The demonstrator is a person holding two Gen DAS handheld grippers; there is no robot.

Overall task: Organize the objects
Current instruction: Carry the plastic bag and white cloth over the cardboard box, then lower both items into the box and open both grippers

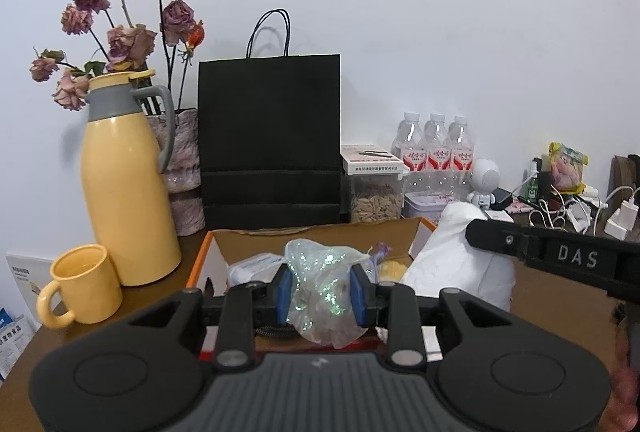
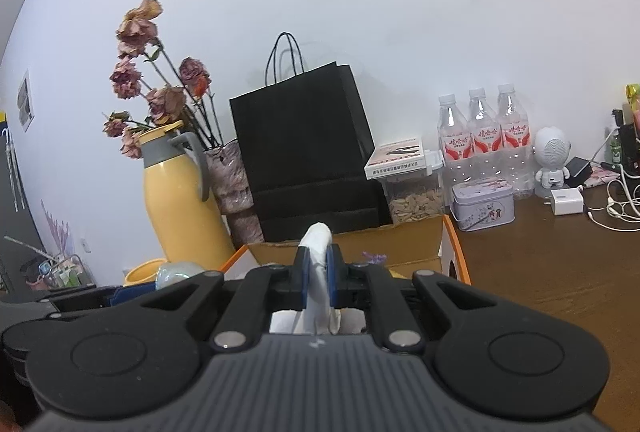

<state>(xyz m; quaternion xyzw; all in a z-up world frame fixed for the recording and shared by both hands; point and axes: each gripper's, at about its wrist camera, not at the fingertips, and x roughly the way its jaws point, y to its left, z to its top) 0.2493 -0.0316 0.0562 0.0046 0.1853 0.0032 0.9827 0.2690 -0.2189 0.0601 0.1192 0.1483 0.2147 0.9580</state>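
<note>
Clearly a carrying step: from the left wrist, the left gripper [image 1: 323, 294] clamps a glittery bag [image 1: 320, 284] above the box [image 1: 320, 232]. From the right wrist, the right gripper [image 2: 317, 272] pinches white tissue [image 2: 318, 284] over it. Next likely needs placing both down.
</note>
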